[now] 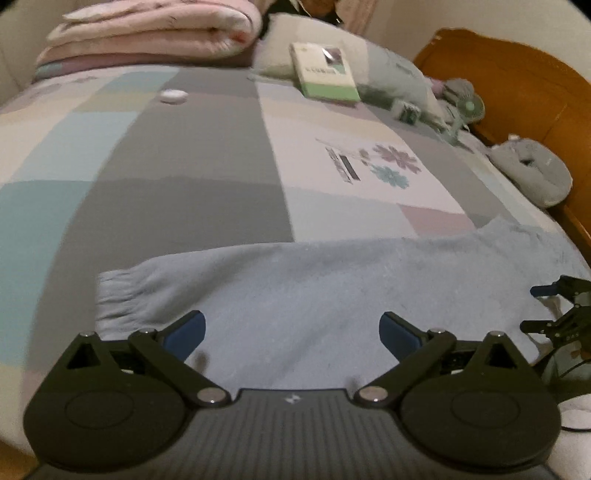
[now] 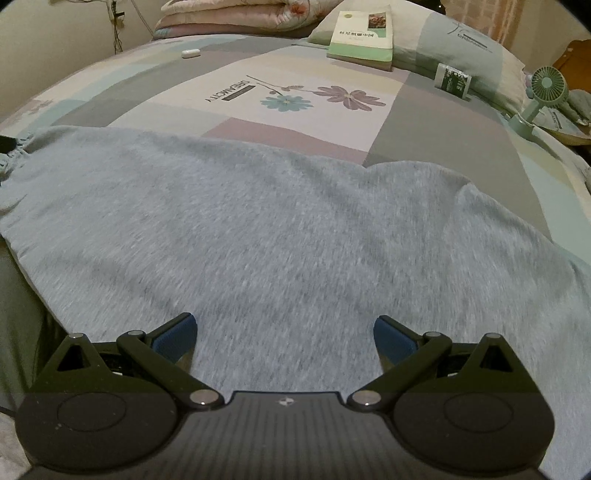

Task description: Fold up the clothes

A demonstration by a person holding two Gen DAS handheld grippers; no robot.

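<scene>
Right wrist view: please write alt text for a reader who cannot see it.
An open gripper hovers over a light grey garment spread on a patchwork bedcover. Behind lie a book, a pillow and a small green fan.

On the bed I count one grey garment [image 2: 258,229], one book [image 2: 364,35], one handheld fan [image 2: 543,90], two grippers [image 1: 291,332] [image 2: 284,334].
</scene>
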